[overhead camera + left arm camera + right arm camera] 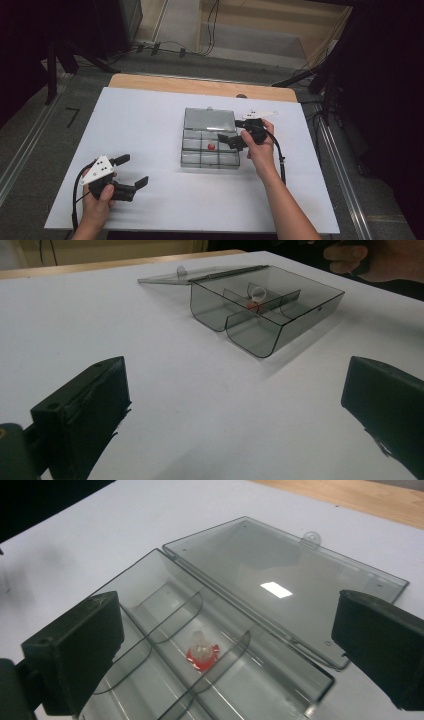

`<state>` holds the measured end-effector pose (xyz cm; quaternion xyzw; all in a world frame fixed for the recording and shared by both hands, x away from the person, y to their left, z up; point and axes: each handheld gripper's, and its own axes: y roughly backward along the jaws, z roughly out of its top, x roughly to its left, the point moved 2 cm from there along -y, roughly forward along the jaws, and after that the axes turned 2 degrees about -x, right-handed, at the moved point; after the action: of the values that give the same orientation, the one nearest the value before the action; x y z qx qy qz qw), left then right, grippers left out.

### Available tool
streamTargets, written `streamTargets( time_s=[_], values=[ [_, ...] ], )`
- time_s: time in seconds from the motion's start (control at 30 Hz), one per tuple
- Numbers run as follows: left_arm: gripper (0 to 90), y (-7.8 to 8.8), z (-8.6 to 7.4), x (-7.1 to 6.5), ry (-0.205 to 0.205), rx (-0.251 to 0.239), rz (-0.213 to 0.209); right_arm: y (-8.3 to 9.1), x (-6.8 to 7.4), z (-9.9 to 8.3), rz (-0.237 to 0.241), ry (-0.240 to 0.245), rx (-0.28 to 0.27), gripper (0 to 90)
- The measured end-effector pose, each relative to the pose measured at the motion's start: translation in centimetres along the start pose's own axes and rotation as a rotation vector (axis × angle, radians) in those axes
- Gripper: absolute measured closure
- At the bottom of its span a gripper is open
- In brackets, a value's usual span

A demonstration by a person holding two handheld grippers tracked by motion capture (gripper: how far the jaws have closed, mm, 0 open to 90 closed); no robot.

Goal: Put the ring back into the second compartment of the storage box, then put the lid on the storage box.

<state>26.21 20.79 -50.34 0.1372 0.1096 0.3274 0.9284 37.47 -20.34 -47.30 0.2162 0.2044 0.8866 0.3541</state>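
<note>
small red-and-white piece [202, 653]: lying on the floor of a middle compartment of the clear compartment box [210, 159], loose, touched by neither gripper; seen in the high view as a red dot [211, 146] in the centre cell of the row nearest the hinge, and in the left gripper view as a white ring on a red base [256, 301] behind a curved divider. box: smoky transparent plastic, split by curved partitions into a grid of cells, standing on the white board [150, 125] right of centre. lid [285, 580]: swung fully open and lying flat on the board on the far side of the box, joined along the hinge, small round tab at its free edge (a bright patch of light reflected on it in the right gripper view). right gripper [235, 141]: held over the right edge of the box, pointing left across it, jaws spread wide with nothing between them; the piece lying below and between the two black jaws in the right gripper view, well clear of both. left gripper [135, 171]: held low over the near-left part of the board, well apart from the box, jaws spread wide and holding nothing; bare board between them in the left gripper view. wooden table edge [200, 86]: showing beyond the far side of the board.
</note>
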Motion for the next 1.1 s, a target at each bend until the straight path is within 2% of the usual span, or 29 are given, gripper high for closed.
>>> streamTargets(
  time_s=[0.3,0.43,0.5,0.63,0.8,1.0,1.1],
  values=[
    [0.0,-0.1,0.2,0.0,-0.011,-0.002,0.007,1.1,-1.3,-0.4,0.003,-0.038,-0.035,0.0],
    [0.0,-0.3,0.5,-0.1,0.008,-0.015,0.006,1.2,-1.7,-0.7,-0.001,-0.047,-0.033,0.0],
    [0.0,-0.5,0.8,-0.3,-0.003,-0.009,0.008,1.3,-1.8,-0.8,0.000,-0.055,-0.038,0.0],
    [0.0,-1.3,1.4,-0.8,0.003,-0.014,-0.017,1.6,-2.1,-0.9,0.010,-0.066,-0.043,0.0],
    [0.0,-2.5,2.9,-1.4,-0.011,-0.018,-0.025,1.7,-2.6,-1.1,0.017,-0.073,-0.041,0.0],
    [0.0,-4.0,3.9,-1.6,-0.027,0.002,-0.074,2.0,-3.1,-1.1,0.017,-0.076,-0.064,0.0],
    [0.0,-4.6,4.4,-1.6,-0.042,0.004,-0.066,2.1,-3.3,-1.1,0.010,-0.082,-0.066,0.0]
  ],
)
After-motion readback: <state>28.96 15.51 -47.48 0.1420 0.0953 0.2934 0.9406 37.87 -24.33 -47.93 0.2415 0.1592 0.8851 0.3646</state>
